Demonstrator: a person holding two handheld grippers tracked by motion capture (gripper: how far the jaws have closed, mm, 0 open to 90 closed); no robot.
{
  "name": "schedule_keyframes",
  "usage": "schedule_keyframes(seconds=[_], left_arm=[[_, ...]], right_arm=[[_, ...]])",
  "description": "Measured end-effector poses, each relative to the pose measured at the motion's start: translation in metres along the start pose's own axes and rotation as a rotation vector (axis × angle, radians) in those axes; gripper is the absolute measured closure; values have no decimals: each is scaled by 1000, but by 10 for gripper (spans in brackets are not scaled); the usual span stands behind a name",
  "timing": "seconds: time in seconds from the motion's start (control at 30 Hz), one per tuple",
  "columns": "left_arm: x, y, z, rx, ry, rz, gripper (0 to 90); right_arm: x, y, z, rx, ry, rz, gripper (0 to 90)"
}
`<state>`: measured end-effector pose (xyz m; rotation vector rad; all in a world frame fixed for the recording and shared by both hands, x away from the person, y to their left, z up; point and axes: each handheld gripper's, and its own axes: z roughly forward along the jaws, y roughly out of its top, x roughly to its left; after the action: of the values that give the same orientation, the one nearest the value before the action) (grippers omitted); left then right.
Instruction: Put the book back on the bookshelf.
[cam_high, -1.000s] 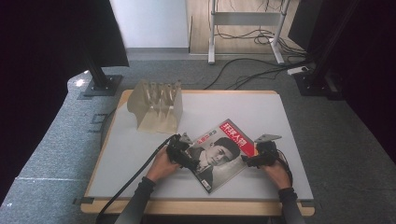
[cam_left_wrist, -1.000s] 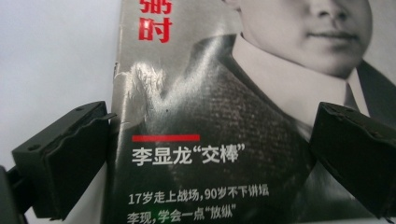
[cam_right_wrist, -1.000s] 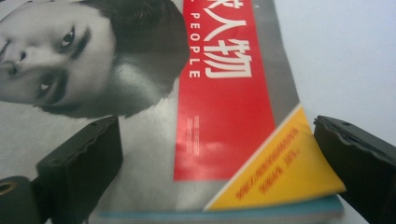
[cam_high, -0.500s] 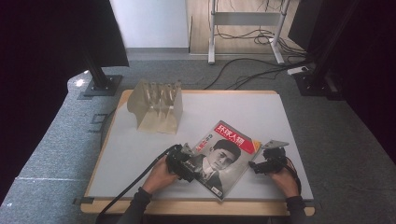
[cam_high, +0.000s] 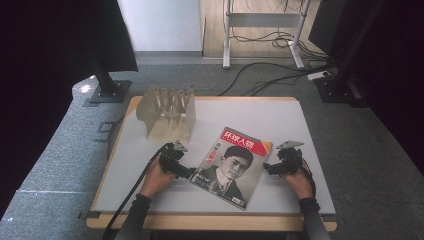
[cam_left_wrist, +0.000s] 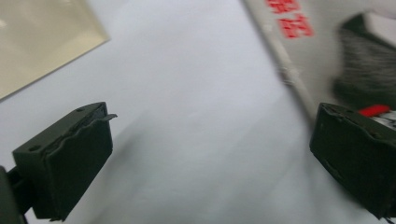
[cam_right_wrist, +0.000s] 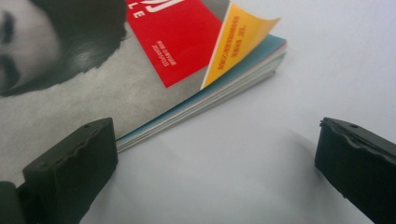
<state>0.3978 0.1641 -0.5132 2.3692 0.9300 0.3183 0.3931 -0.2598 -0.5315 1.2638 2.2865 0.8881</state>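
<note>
A pale grey matte tabletop (cam_high: 280, 117) with a light wooden rim fills the middle of the high view, standing on speckled grey carpet (cam_high: 75, 145). Black curtains darken the upper left and right of the frame, black cables (cam_high: 270, 75) trail across the floor at the top, and a white metal stand (cam_high: 260, 22) rises at upper centre.

The glossy magazine with a portrait cover, red title block and yellow corner flash (cam_high: 231, 166) lies flat just below centre of the frame, turned at an angle, its lower corner close to the near table edge. A translucent beige plastic rack with upright dividers (cam_high: 167, 114) sits at the upper left of the tabletop, well apart from the magazine. Bare surface stretches across the upper right and along the left edge.

The left gripper (cam_high: 186, 172) rests at the magazine's left edge; in the left gripper view its black ridged jaws are spread wide over the bare surface, the magazine's spine (cam_left_wrist: 289, 70) running down the upper right. The right gripper (cam_high: 270, 167) sits just beside the magazine's right edge, jaws likewise wide apart; the right gripper view shows the stacked page edges (cam_right_wrist: 210, 100) and a curled yellow cover corner at upper centre.
</note>
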Motion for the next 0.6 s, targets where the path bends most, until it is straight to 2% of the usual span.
schedule_keyframes(seconds=[0.07, 0.1, 0.17, 0.2, 0.27, 0.3, 0.33, 0.37, 0.47, 0.53, 0.6], left_arm=[[1, 0, 2, -3, 12, -8, 0], [3, 0, 4, 1, 48, -7, 0], [4, 0, 6, -2, 51, -10, 0], [3, 0, 10, -16, 19, -30, 0], [-4, 2, 14, -27, -10, -18, 0], [-4, 2, 14, -27, -10, -18, 0], [-10, 2, 13, -32, 15, -4, 0], [-11, 2, 12, -30, 19, -2, 0], [-15, 0, 11, -31, 18, -1, 0], [-23, -1, 9, -27, 12, 27, 0], [-27, -1, 9, -25, 9, 35, 0]], right_arm=[[-1, 5, 4, 3, -11, -2, 0], [-2, 7, 5, 6, -14, -2, 0], [-2, 9, 7, 6, -19, 2, 0], [-3, 13, 10, 8, -28, 3, 0], [-4, 16, 12, 11, -31, 2, 0], [-4, 17, 13, 12, -31, -4, 0], [-5, 18, 14, 12, -35, 3, 0], [-5, 19, 15, 13, -33, 9, 0], [-7, 20, 17, 8, -32, 18, 0], [-9, 22, 20, 4, -33, 28, 0], [-11, 24, 23, 3, -37, 40, 0]])
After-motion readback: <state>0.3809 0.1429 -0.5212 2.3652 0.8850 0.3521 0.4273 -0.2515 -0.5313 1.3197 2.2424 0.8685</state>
